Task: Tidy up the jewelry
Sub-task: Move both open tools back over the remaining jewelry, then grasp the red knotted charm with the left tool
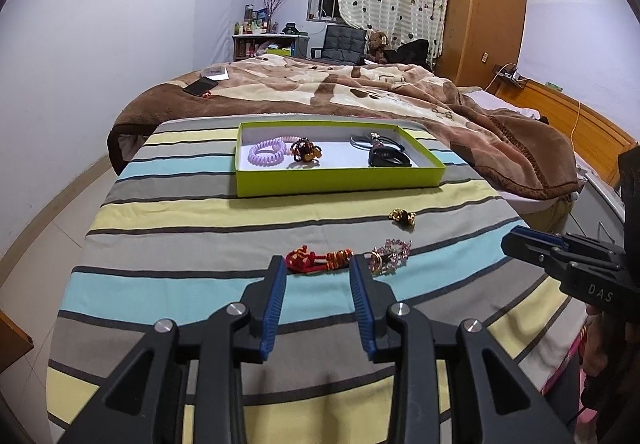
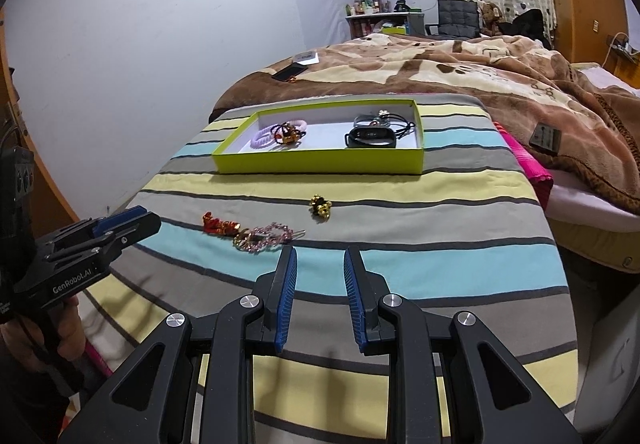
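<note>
Grippers: left gripper (image 1: 318, 264) and right gripper (image 2: 320, 256) are held apart, empty. Red cord (image 1: 316, 259), pink bracelet (image 1: 390, 252), gold charm (image 1: 403, 217) lie near green tray (image 1: 340, 183) on striped cloth (image 1: 200, 284).

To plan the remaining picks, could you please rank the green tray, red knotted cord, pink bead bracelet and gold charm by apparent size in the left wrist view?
1. Green tray
2. Red knotted cord
3. Pink bead bracelet, partly hidden by a finger, so unsure against the cord
4. Gold charm

My left gripper (image 1: 318, 272) had matt black plastic with ribbed blue pads (image 1: 276, 308) and shiny metal bolts. The striped sheet (image 1: 180, 236) was cloth, the blanket (image 1: 360, 91) fuzzy, the tray (image 1: 340, 177) matt cardboard.
</note>
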Available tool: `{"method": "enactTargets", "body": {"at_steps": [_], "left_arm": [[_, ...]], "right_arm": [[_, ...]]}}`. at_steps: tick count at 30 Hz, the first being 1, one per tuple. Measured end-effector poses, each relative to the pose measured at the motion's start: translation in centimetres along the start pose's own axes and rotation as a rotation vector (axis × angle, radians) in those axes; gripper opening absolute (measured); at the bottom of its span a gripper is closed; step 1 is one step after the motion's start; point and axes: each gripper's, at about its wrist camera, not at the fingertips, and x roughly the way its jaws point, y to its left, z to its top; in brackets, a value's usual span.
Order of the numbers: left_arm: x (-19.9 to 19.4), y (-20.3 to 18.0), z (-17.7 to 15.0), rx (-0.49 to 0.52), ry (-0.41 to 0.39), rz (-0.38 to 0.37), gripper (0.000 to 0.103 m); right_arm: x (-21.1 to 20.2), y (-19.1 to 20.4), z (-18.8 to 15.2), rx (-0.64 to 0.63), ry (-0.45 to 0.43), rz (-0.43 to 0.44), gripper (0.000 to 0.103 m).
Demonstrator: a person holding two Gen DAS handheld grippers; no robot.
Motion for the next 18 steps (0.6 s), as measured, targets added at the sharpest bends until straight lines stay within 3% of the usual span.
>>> {"method": "enactTargets", "body": {"at_steps": [14, 18], "left_arm": [[1.8, 0.1, -0.3, 0.022, 0.041, 0.01, 0.035], [2.5, 0.2, -0.2, 0.024, 0.053, 0.011, 0.04]], "right_arm": [[1.6, 0.4, 0.0, -0.013, 0.039, 0.019, 0.025], [2.2, 0.6, 0.2, -0.012, 0.048, 0.022, 0.026]]}}
